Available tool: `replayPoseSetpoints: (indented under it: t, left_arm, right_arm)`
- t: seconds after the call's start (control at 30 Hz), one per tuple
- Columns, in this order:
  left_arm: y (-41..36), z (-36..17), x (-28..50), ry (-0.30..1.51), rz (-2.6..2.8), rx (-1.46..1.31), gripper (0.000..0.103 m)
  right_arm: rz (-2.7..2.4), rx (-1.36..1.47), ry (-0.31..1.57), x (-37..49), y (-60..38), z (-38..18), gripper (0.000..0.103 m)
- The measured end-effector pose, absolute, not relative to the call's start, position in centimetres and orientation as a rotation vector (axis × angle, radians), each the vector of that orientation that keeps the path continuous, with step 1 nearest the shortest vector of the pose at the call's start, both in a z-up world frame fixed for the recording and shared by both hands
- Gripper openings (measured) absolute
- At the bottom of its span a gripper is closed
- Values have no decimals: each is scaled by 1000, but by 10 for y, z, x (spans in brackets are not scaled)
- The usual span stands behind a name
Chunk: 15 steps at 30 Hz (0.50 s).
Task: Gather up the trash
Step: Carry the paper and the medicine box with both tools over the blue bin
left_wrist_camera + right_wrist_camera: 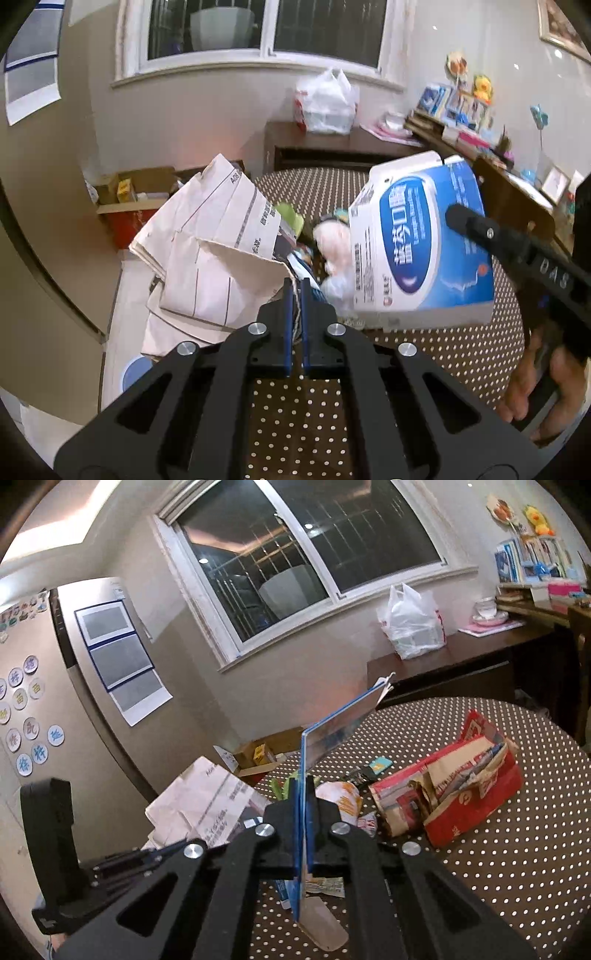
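My left gripper (pixel 296 286) is shut on the twine handle at the rim of a white paper bag (pixel 207 254), which hangs off the table's left edge. Crumpled wrappers (pixel 332 243) show at the bag's mouth. A blue and white carton (pixel 424 243) hovers tilted just right of that mouth, pinched by my right gripper (pixel 465 221). In the right wrist view the right gripper (pixel 305 781) is shut on the carton (pixel 338 725), seen edge-on and flattened. The paper bag (pixel 207 797) lies to its left, with the left gripper's body (pixel 48 849) beside it.
A red paper bag (pixel 465 801) stuffed with wrappers lies on the dotted tablecloth (pixel 517 867). Small scraps (pixel 325 884) sit under the right gripper. A white plastic bag (pixel 327 103) stands on a dark sideboard. Cardboard boxes (pixel 136 192) are on the floor. A hand (pixel 535 384) holds the right gripper.
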<state>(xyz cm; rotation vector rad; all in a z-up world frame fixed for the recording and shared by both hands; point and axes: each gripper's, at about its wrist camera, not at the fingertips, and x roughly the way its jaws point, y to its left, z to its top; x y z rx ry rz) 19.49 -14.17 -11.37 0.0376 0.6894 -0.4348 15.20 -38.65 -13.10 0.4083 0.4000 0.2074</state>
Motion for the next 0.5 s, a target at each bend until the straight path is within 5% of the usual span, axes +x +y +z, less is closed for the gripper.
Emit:
replayPoseSetpoints:
  t: [0.5]
  left_arm:
    - [-38, -81, 172, 574, -263, -80, 4]
  right_arm:
    - [432, 307, 405, 164, -264, -94, 4]
